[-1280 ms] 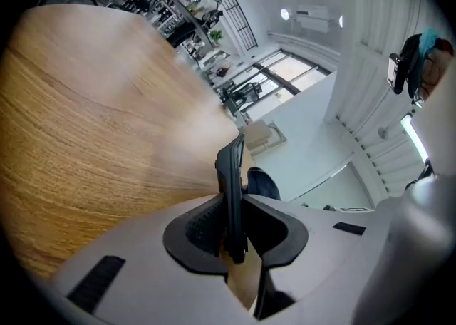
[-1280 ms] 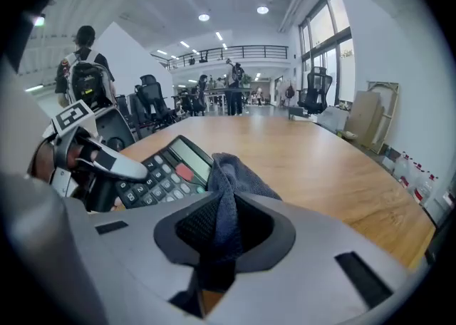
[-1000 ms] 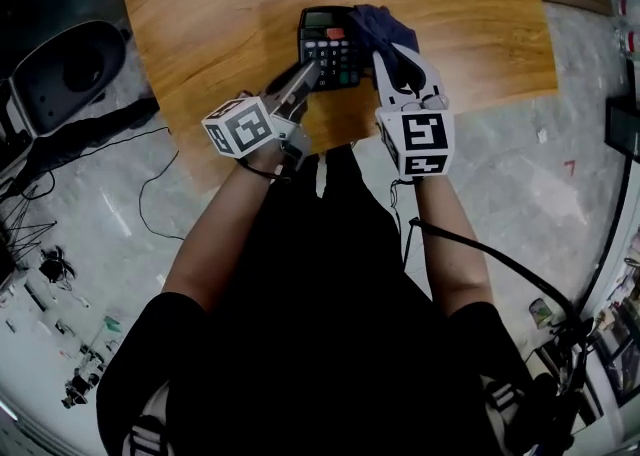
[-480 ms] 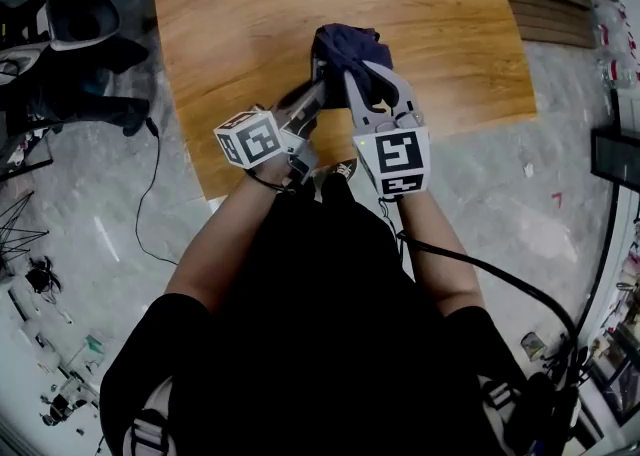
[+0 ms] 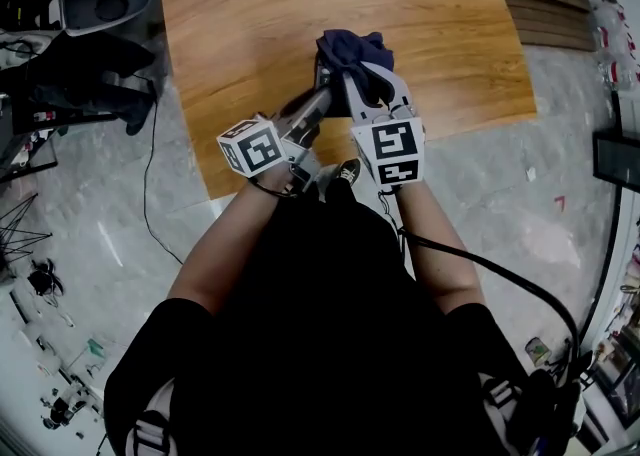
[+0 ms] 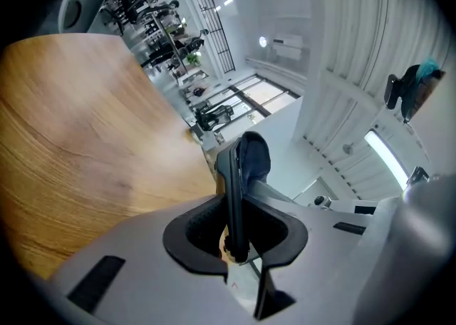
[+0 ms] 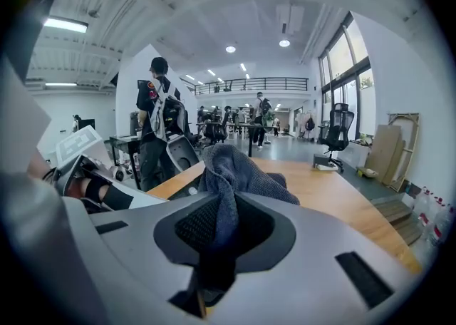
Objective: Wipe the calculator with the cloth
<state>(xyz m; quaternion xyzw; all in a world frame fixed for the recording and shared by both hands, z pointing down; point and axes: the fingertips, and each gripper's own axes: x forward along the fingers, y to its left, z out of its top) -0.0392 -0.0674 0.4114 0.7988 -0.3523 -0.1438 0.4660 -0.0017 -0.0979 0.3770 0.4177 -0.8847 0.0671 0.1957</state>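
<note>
Two grips are in play, and either could be lost. On the left, the calculator [image 6: 231, 195] is pinched edge-on by its lower end alone in the left gripper [image 6: 234, 236], whose jaws are drawn in narrowly on the thin body; it appears to be held off the table [image 6: 71, 138], so a hard sideways push could lever it round in the pads or knock it out onto the wood. To its right, the cloth [image 7: 228, 174] is bunched and clamped in the right gripper [image 7: 217, 236], whose jaws are closed on a thick fold, with a loose crown spilling past the tips. If only that slack crown is dragged over the keys, little pressure would be carried, and the fabric could be tugged free or caught on a corner.

In the head view, the left forearm [image 5: 225, 234] is angled up from the lower left, its gripper [image 5: 315, 102] carried roughly level towards the upper right. The right forearm [image 5: 435, 234] is held straighter, its gripper [image 5: 358, 79] tipped somewhat downward. Both tips are brought together over the near edge of the table [image 5: 250, 24], the cloth [image 5: 350, 47] lying against the calculator [image 5: 322, 76].
</note>
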